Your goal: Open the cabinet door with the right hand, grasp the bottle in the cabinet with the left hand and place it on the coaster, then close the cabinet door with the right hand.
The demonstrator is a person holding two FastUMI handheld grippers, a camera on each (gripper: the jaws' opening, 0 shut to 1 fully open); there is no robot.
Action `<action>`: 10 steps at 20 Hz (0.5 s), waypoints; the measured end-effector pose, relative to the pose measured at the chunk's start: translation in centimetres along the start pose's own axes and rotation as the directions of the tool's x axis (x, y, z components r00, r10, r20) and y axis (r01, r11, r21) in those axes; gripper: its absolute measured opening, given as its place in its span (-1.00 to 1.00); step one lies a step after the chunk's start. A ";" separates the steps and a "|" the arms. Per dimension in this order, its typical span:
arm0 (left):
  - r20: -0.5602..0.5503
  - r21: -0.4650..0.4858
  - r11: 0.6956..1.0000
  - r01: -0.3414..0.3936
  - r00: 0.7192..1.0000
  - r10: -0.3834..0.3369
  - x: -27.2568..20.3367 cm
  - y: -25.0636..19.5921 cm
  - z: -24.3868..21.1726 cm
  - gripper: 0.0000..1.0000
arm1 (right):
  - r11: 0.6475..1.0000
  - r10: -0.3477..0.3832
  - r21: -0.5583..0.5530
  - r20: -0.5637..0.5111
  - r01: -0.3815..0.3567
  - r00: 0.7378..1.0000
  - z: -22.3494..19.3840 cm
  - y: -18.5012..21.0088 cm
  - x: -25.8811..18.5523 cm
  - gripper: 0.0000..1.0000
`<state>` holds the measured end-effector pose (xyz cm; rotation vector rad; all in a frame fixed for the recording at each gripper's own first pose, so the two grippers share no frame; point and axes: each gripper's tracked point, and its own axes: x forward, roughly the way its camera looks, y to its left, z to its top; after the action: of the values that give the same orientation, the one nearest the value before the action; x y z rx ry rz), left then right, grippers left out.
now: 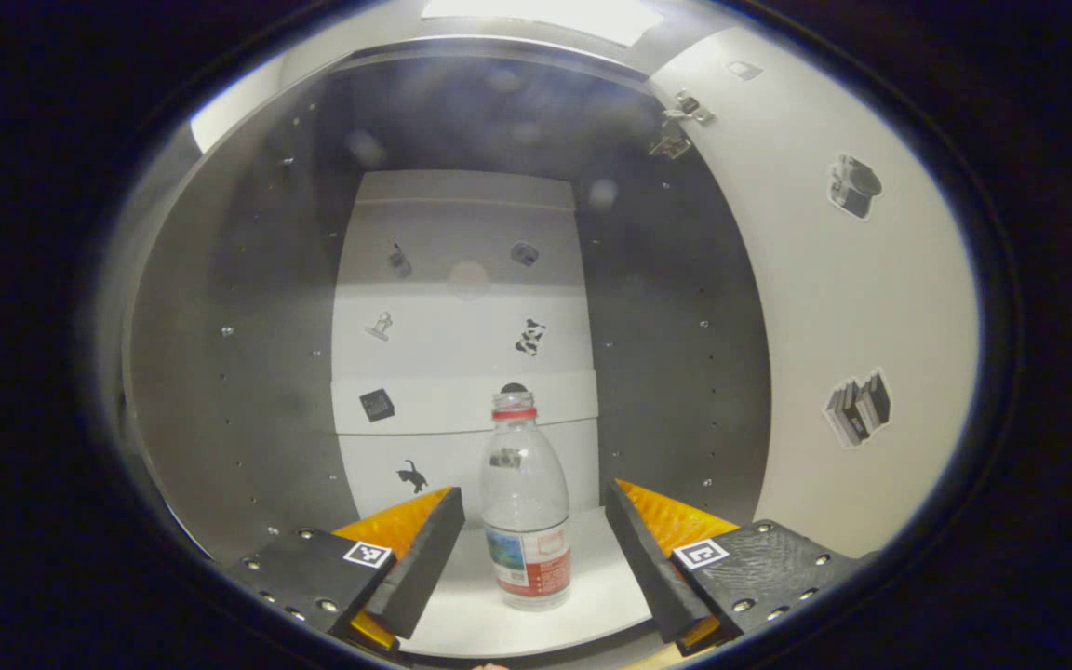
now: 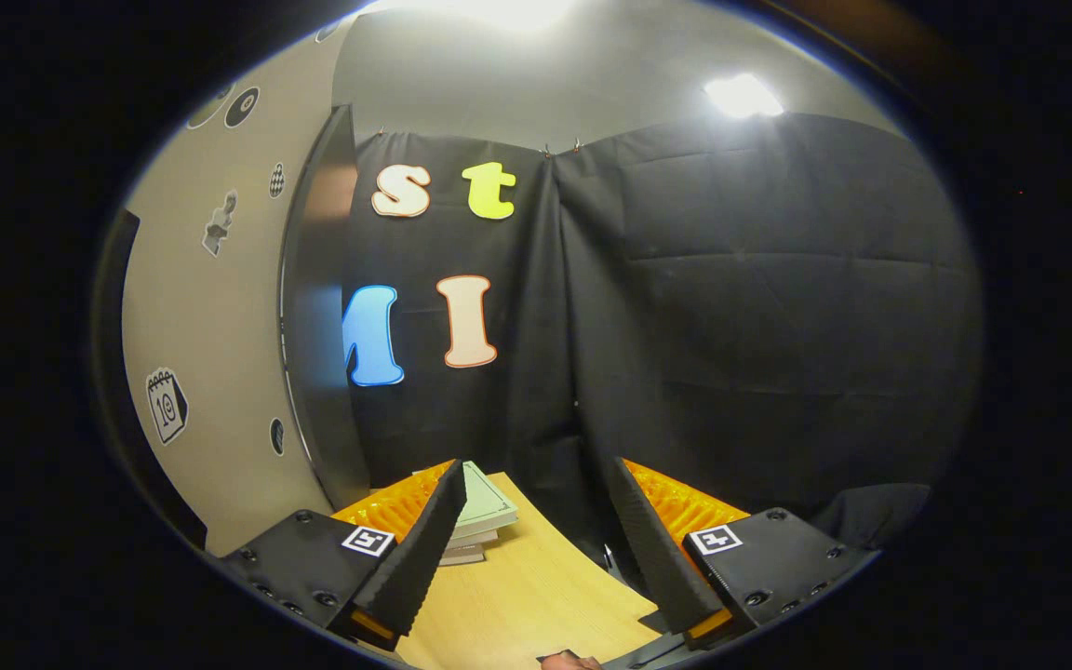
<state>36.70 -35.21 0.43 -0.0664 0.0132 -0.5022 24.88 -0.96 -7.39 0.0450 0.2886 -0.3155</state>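
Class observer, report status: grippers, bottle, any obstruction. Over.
Left gripper open, fingers either side of the bottle, not touching. Right gripper open, empty. Cabinet door open. Nothing blocks the bottle.

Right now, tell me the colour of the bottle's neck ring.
Red, seen best in the left gripper view on the bottle.

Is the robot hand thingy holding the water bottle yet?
No. The left gripper is open around the bottle, not touching. The right gripper is open too, holding nothing.
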 end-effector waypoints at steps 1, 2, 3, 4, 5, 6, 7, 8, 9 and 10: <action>-0.009 0.008 1.000 -0.007 1.000 0.007 0.4 0.0 -0.2 0.83 | 1.000 -0.013 0.004 -0.001 0.013 1.000 0.0 -0.4 -0.1 0.89; -0.019 0.011 1.000 -0.023 1.000 0.023 0.9 0.2 -0.5 0.83 | 1.000 -0.025 0.010 -0.001 0.025 1.000 0.0 -0.7 -0.3 0.90; -0.025 0.008 0.999 -0.043 0.999 0.043 1.3 0.6 -0.7 0.83 | 0.999 -0.036 0.015 0.001 0.036 0.999 0.1 -1.0 -0.4 0.89; -0.025 -0.001 0.998 -0.056 0.998 0.056 1.8 0.9 -0.9 0.83 | 0.999 -0.048 0.016 0.002 0.048 0.999 0.1 -1.2 -0.4 0.98; -0.027 -0.014 0.998 -0.067 0.997 0.066 2.2 1.1 -1.1 0.83 | 0.998 -0.062 0.014 0.001 0.062 0.998 0.1 -1.5 -0.4 0.98; -0.033 -0.027 0.997 -0.070 0.997 0.069 2.7 1.3 -1.4 0.83 | 0.997 -0.073 0.013 -0.002 0.073 0.997 -0.1 -1.7 -0.5 0.89; -0.045 -0.039 0.997 -0.064 0.997 0.063 3.2 1.3 -1.8 0.83 | 0.997 -0.082 0.014 -0.005 0.082 0.997 -0.1 -1.8 -0.4 0.89; -0.058 -0.048 0.997 -0.056 0.997 0.053 3.7 1.2 -2.4 0.87 | 0.996 -0.087 0.017 -0.009 0.087 0.996 -0.2 -1.7 -0.3 0.89; -0.072 -0.048 0.997 -0.054 0.996 0.050 4.2 1.2 -2.8 0.83 | 0.996 -0.090 0.020 -0.013 0.091 0.996 -0.3 -1.6 -0.3 0.89; -0.081 -0.049 0.998 -0.049 0.996 0.045 4.7 1.3 -3.2 0.87 | 0.995 -0.093 0.021 -0.017 0.093 0.996 -0.5 -1.4 -0.2 0.90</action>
<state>41.33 -36.50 -2.88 -0.0956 0.1059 -0.4576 24.10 -2.17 -7.79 0.0553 0.3035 -0.4108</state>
